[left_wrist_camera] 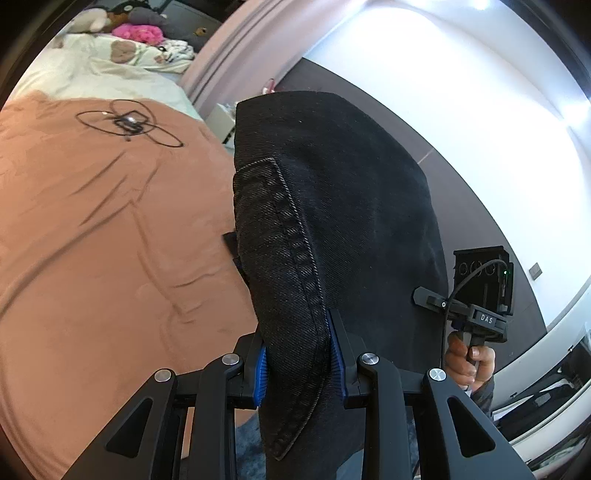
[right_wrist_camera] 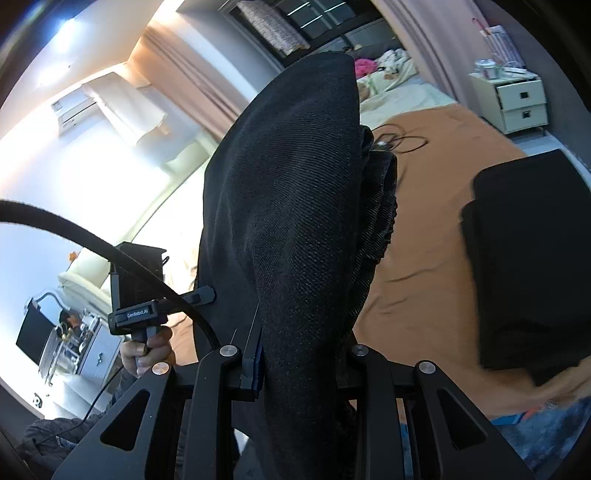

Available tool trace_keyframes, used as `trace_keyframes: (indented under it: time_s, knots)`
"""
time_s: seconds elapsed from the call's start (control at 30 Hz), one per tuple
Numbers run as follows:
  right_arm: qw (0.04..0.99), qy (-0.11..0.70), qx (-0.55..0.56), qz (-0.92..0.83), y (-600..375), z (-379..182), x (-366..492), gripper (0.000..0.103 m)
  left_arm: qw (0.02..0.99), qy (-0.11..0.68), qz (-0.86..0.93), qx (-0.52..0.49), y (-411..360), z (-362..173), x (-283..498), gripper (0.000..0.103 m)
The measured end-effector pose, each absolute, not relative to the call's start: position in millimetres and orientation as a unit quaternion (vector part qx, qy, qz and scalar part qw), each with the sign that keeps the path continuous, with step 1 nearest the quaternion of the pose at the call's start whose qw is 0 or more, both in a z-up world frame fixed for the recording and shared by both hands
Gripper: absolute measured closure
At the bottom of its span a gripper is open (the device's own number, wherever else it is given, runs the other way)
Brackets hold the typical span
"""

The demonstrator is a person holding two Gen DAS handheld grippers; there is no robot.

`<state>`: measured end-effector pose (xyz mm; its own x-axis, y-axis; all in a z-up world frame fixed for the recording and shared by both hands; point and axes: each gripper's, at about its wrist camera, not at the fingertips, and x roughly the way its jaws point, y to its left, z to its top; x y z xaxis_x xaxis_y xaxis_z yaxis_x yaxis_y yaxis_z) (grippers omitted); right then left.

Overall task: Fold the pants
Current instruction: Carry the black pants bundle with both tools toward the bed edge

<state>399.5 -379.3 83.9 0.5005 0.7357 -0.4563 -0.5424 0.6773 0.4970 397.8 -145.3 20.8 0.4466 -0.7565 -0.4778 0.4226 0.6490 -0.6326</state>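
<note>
Black denim pants (left_wrist_camera: pixel 332 206) hang in the air above a bed with an orange-brown cover (left_wrist_camera: pixel 92 258). My left gripper (left_wrist_camera: pixel 300 365) is shut on a thick stitched edge of the pants, its blue pads pressing both sides. In the right wrist view the same pants (right_wrist_camera: pixel 291 206) fill the middle, and my right gripper (right_wrist_camera: pixel 301 365) is shut on another bunch of the dark cloth. Each view shows the other gripper's handle held by a hand (left_wrist_camera: pixel 467 360), (right_wrist_camera: pixel 147 350) behind the cloth. The lower part of the pants is hidden below both frames.
A pile of folded black cloth (right_wrist_camera: pixel 532 258) lies on the bed at the right. A coiled black cable (left_wrist_camera: pixel 129 123) rests further up the cover. Pillows and soft toys (left_wrist_camera: pixel 136 33) sit at the head. A cream bedside drawer unit (right_wrist_camera: pixel 517 103) stands beside the bed.
</note>
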Motion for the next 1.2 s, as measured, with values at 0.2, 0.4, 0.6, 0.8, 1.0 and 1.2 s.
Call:
trace_keyframes:
  time_s: [0.2,0.4,0.6,0.8,1.0,1.2]
  knots:
    - [0.863,0.323,0.147,0.360,-410,90,400,0.081,0.814,0.383,-0.383,-0.211,-187,26,415,0.073]
    - [0.872,0.321,0.140,0.342,-445,103,403,0.081,0.803,0.388,-0.404,-0.204,-234,28,436,0.073]
    - [0.883,0.327,0.121,0.313,-462,120,412,0.081,0.791,0.392,-0.419,-0.213,-270,20,465,0.073]
    - [0.888,0.336,0.120,0.289,-472,130,420,0.081,0.781,0.400,-0.431,-0.212,-303,14,486,0.073]
    - [0.892,0.349,0.120,0.261,-470,135,426,0.081,0.773,0.411,-0.436,-0.210,-331,8,504,0.073]
    - [0.890,0.376,0.107,0.236,-453,141,433,0.081,0.761,0.429,-0.432,-0.224,-346,-16,530,0.073]
